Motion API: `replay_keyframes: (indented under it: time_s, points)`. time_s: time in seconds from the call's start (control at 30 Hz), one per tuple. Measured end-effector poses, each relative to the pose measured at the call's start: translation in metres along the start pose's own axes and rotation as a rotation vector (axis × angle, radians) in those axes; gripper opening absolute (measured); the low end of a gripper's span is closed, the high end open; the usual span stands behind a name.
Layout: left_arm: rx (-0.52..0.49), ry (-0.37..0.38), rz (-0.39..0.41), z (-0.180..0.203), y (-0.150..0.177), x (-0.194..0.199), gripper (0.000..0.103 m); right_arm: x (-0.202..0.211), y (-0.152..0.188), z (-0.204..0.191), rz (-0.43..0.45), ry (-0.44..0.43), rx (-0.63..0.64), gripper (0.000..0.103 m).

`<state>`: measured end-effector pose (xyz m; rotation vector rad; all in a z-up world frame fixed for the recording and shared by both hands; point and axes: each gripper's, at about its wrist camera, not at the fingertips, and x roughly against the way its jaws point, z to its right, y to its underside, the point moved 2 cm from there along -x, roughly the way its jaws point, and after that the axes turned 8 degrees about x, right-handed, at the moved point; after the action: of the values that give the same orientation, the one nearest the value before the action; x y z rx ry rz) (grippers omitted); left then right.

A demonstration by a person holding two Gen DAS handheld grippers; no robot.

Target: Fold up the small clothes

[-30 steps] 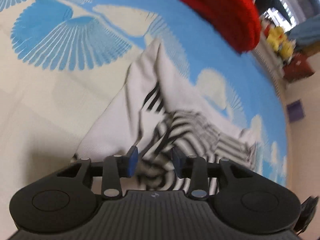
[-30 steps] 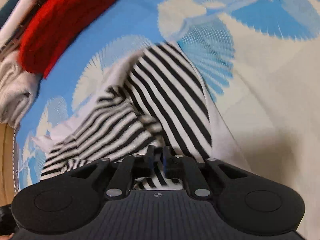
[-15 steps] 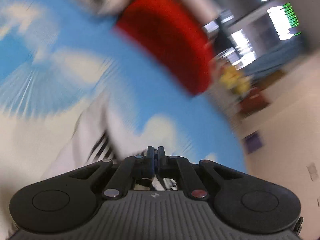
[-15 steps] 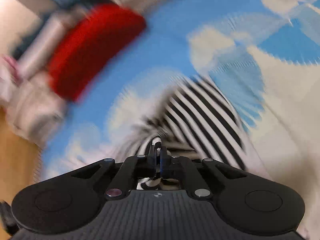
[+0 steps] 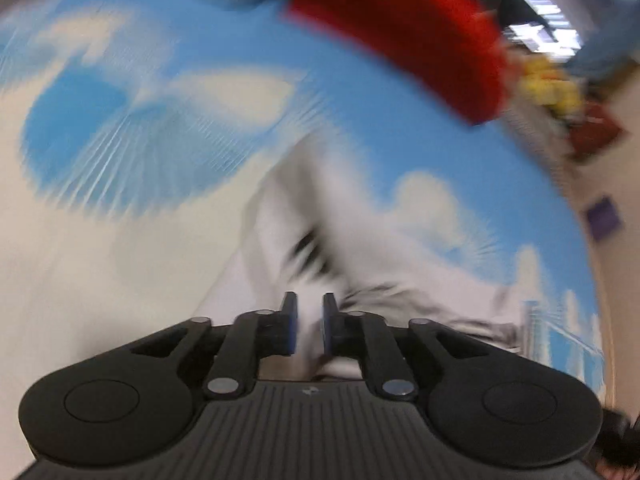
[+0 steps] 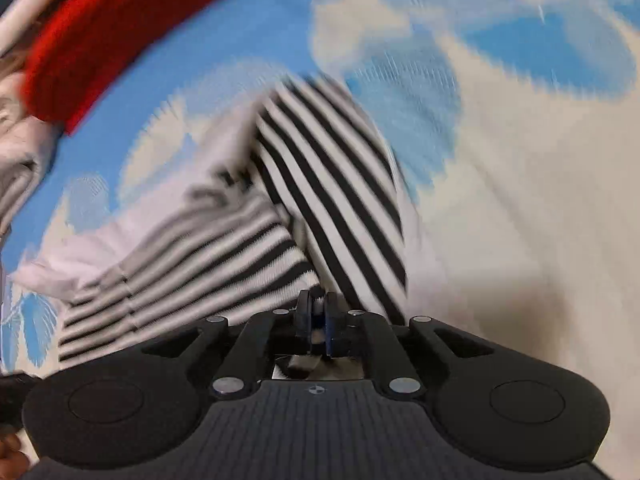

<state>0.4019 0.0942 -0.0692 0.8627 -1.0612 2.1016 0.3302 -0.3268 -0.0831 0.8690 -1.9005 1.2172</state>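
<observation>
A small black-and-white striped garment (image 6: 320, 168) lies crumpled on the bed, its white inner side (image 5: 320, 200) up in the left wrist view. My left gripper (image 5: 310, 308) sits at the garment's near edge. Its jaws are opening, with a clear gap and white cloth showing in it. My right gripper (image 6: 316, 306) is at the near striped edge. Its jaws are opening too, but a fold of striped cloth still fills the narrow gap between the pads. Both views are blurred by motion.
The bed is covered by a blue and cream patterned sheet (image 5: 120, 140) (image 6: 520, 200). A folded red knit item (image 5: 400, 28) (image 6: 112, 36) lies at the far side. Pale grey clothes (image 6: 20, 152) are beside it. Yellow objects (image 5: 548, 84) stand beyond the bed.
Both grippers closed on the garment's near edge half a second ago and have since parted a little, the left more visibly. Both views swung and blurred; the garment stays on the sheet.
</observation>
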Motion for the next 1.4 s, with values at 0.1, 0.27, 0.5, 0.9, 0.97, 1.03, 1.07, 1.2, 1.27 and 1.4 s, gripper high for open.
replay_keyframes:
  time_s: [0.1, 0.27, 0.5, 0.9, 0.97, 1.03, 1.07, 1.2, 1.27, 1.4]
  points:
    - [-0.050, 0.120, -0.066, 0.020, 0.014, -0.006, 0.017, 0.018, -0.009, -0.009, 0.128, -0.039, 0.045, 0.024]
    - [-0.111, -0.116, -0.246, 0.005, 0.042, -0.052, 0.013, 0.003, -0.003, -0.018, 0.059, -0.174, 0.071, 0.025]
    - [-0.044, -0.070, -0.111, 0.000, 0.018, -0.032, 0.020, -0.012, -0.003, -0.003, -0.024, -0.056, 0.036, 0.025]
    - [-0.105, -0.070, -0.003, 0.002, 0.020, -0.026, 0.000, -0.026, 0.003, 0.005, -0.038, -0.026, 0.038, 0.005]
    - [-0.098, -0.074, 0.022, 0.000, 0.016, -0.021, 0.001, -0.020, 0.002, 0.002, -0.006, -0.079, 0.015, 0.003]
    - [-0.096, -0.093, -0.030, -0.002, 0.017, -0.026, 0.003, -0.017, 0.000, 0.000, 0.017, -0.118, 0.003, 0.003]
    - [-0.104, -0.118, -0.062, -0.003, 0.019, -0.029, 0.004, -0.018, 0.000, 0.000, 0.008, -0.109, 0.009, 0.004]
    - [-0.224, -0.143, 0.028, 0.015, 0.023, -0.009, 0.006, -0.023, 0.001, 0.004, -0.028, 0.054, 0.045, 0.016]
    - [-0.265, -0.079, 0.047, 0.027, 0.025, 0.000, 0.007, -0.007, -0.004, -0.001, 0.068, 0.062, 0.062, 0.016]
    - [-0.233, -0.021, -0.111, 0.025, 0.037, -0.019, 0.010, 0.013, -0.008, -0.024, 0.191, -0.065, 0.176, 0.016]
